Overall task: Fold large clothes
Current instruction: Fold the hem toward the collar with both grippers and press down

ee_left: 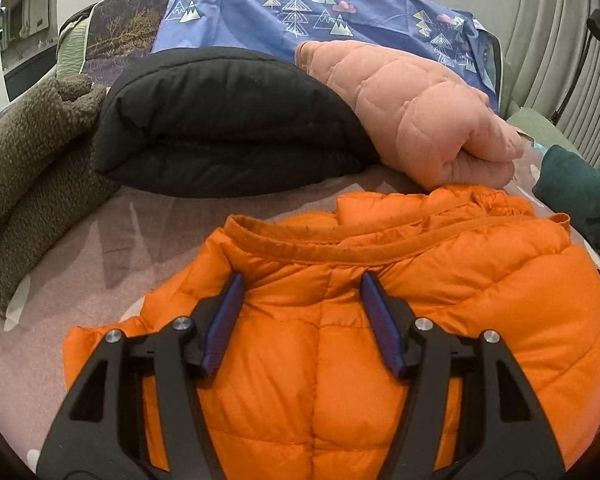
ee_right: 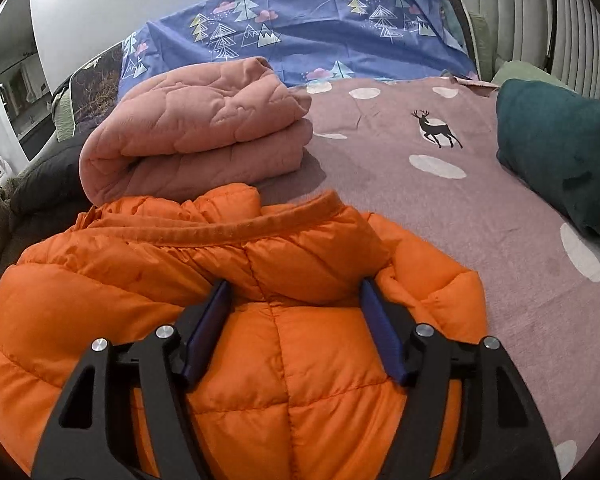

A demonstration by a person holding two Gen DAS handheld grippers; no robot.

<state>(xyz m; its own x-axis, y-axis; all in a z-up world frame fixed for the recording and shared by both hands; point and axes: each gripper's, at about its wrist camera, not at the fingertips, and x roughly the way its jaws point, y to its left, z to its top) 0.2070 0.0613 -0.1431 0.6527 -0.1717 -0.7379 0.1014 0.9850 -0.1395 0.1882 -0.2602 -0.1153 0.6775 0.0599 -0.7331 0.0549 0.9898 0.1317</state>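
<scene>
My own black arms cover the near part of the orange puffer jacket (ee_left: 440,280), and the bottom edge cuts off its hem in both views. I cannot tell whether my blue pads (ee_right: 210,328) press the padding or only rest beside it. The black folded garment (ee_left: 228,120) hides part of the pink quilted one (ee_left: 420,120). The teal bundle (ee_right: 560,152) runs past the right edge.

Orange puffer jacket (ee_left: 380,360): slick quilted nylon w/ slight sheen; bedspread (ee_right: 460,216): matt, soft brushed cloth.
</scene>
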